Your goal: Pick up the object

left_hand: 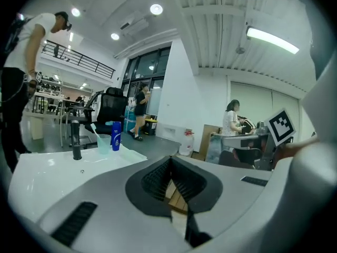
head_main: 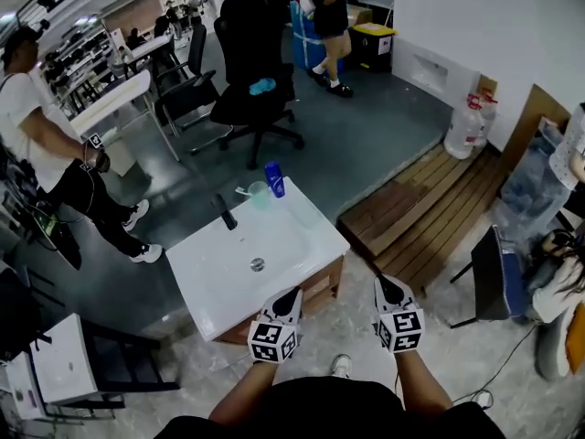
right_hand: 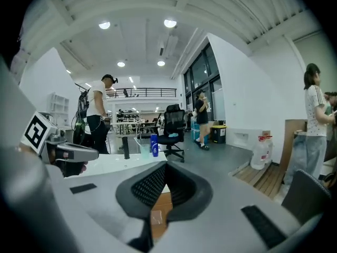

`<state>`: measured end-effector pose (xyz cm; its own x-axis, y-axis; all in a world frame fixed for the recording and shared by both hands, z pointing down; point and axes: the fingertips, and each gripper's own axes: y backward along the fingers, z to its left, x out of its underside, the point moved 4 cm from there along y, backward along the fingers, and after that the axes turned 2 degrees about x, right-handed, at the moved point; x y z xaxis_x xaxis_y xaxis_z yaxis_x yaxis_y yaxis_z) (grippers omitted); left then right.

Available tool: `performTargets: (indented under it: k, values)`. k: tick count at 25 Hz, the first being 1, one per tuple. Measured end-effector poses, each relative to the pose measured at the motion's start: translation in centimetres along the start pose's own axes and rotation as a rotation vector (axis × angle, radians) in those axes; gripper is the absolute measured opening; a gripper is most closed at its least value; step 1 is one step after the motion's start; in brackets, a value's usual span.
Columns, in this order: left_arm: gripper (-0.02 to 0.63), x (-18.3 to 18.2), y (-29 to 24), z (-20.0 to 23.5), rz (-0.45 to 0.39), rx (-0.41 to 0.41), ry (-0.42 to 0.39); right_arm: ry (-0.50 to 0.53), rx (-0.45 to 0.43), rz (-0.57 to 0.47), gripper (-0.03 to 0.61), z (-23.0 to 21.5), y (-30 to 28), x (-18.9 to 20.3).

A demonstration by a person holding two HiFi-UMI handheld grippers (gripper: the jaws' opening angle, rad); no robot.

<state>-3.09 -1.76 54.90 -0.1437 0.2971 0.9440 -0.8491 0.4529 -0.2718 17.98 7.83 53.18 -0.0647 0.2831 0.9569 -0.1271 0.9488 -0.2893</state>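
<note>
A white washbasin top (head_main: 291,231) on a wooden cabinet stands in front of me. At its far edge are a blue bottle (head_main: 274,178), a clear cup (head_main: 260,194) with a toothbrush in it, and a black faucet (head_main: 225,212). My left gripper (head_main: 291,294) hovers over the basin's near edge, shut and holding nothing. My right gripper (head_main: 385,283) hangs just right of the cabinet, also shut and empty. The bottle (left_hand: 116,136) and cup (left_hand: 103,143) show far off in the left gripper view. In the right gripper view the bottle (right_hand: 154,145) stands far ahead, left of centre.
A black office chair (head_main: 251,71) stands beyond the basin. A low wooden platform (head_main: 430,208) with water jugs (head_main: 466,126) lies to the right. A person (head_main: 55,154) stands at the left, another at the far back. A dark folding seat (head_main: 494,277) is at my right.
</note>
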Motion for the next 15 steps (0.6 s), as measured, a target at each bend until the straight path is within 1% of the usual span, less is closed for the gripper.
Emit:
performTargets:
  k: [3, 6, 12, 15]
  values:
    - [0.02, -0.7, -0.7, 0.2, -0.009, -0.036, 0.007, -0.003, -0.036, -0.003, 0.018, -1.2, -1.3, -0.3]
    - [0.02, -1.2, -0.8, 1.0, -0.016, -0.085, 0.007, 0.003, -0.076, 0.0, 0.018, -1.2, -2.4, -0.5]
    - [0.02, -1.6, -0.7, 4.0, -0.036, -0.169, 0.023, 0.029, -0.14, 0.024, 0.018, -0.2, -5.4, -0.1]
    - [0.02, -1.3, -1.1, 5.5, -0.032, -0.187, 0.044, 0.048, -0.166, 0.039, 0.018, 0.7, -7.5, -0.3]
